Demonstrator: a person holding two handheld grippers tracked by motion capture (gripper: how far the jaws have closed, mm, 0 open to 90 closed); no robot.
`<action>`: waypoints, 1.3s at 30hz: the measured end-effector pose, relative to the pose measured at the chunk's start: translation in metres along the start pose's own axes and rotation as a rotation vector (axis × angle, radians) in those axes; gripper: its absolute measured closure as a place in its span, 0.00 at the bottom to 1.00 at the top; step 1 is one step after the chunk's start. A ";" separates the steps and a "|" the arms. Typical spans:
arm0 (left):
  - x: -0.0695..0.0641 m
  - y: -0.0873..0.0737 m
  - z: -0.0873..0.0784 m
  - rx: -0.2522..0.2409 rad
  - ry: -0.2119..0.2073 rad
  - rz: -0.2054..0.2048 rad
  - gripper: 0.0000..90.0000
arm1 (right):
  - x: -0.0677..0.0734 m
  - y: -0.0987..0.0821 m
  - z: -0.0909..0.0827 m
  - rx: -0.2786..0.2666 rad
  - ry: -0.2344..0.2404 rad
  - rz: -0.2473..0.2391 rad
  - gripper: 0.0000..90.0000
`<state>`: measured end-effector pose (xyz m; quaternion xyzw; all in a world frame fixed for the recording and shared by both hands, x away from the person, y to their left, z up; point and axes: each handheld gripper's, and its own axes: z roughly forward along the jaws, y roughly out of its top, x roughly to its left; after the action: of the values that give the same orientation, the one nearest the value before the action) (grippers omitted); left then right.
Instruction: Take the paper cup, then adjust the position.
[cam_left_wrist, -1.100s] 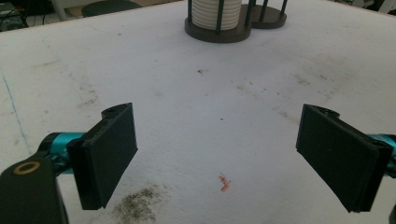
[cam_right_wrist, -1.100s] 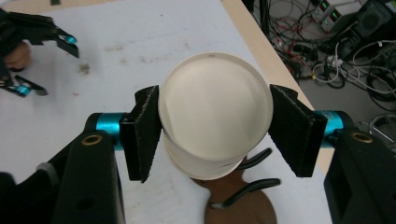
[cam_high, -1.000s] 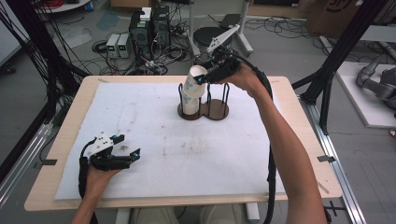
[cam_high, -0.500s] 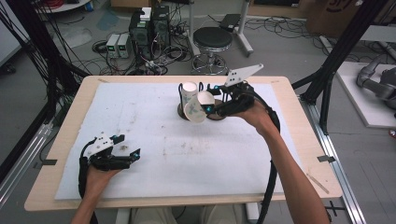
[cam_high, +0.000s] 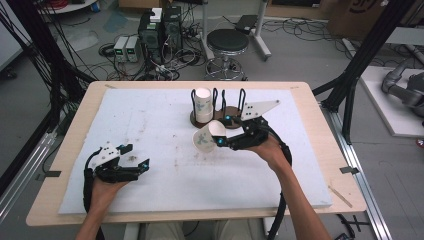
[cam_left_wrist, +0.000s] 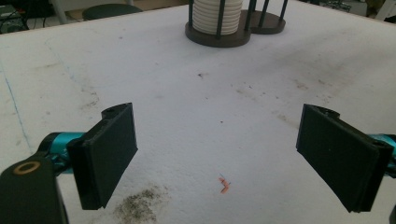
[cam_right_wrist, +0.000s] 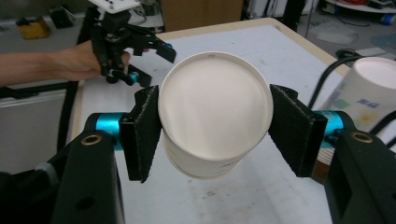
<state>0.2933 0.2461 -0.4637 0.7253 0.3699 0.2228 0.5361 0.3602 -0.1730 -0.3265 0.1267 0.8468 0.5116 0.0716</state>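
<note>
My right gripper (cam_high: 220, 140) is shut on a white paper cup (cam_high: 206, 138), held on its side above the white mat just in front of the cup holder. In the right gripper view the cup (cam_right_wrist: 212, 107) sits between both black pads, its closed base facing the camera. A stack of cups (cam_high: 202, 104) stands upright in the left ring of the dark wire holder (cam_high: 233, 116). My left gripper (cam_high: 135, 157) rests near the mat's front left, open, with nothing between its jaws (cam_left_wrist: 217, 158). The stack (cam_left_wrist: 217, 16) shows far ahead of it.
The white mat (cam_high: 165, 190) covers a wooden table (cam_high: 305, 89) and bears grey smudges (cam_left_wrist: 140, 207) and a small orange fleck (cam_left_wrist: 224, 185). The holder's right ring (cam_left_wrist: 267, 25) holds no cups. Black frame posts, a stool (cam_high: 227, 42) and cables stand beyond the far edge.
The right gripper has taken one cup off the stack and carried it toward the near left, tipping it on its side. The left gripper has stayed put.
</note>
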 end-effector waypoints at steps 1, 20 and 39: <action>0.000 0.000 0.000 -0.001 0.000 0.001 0.14 | 0.002 -0.004 0.000 -0.010 0.005 -0.004 0.42; -0.001 0.000 0.000 -0.001 0.008 0.006 0.14 | 0.026 -0.036 0.005 -0.084 0.019 -0.016 0.42; 0.000 0.000 -0.001 -0.015 -0.004 0.000 0.13 | 0.026 -0.041 0.005 -0.087 0.036 0.005 0.42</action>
<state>0.2923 0.2470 -0.4631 0.7217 0.3672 0.2239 0.5424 0.3311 -0.1795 -0.3645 0.1162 0.8246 0.5504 0.0605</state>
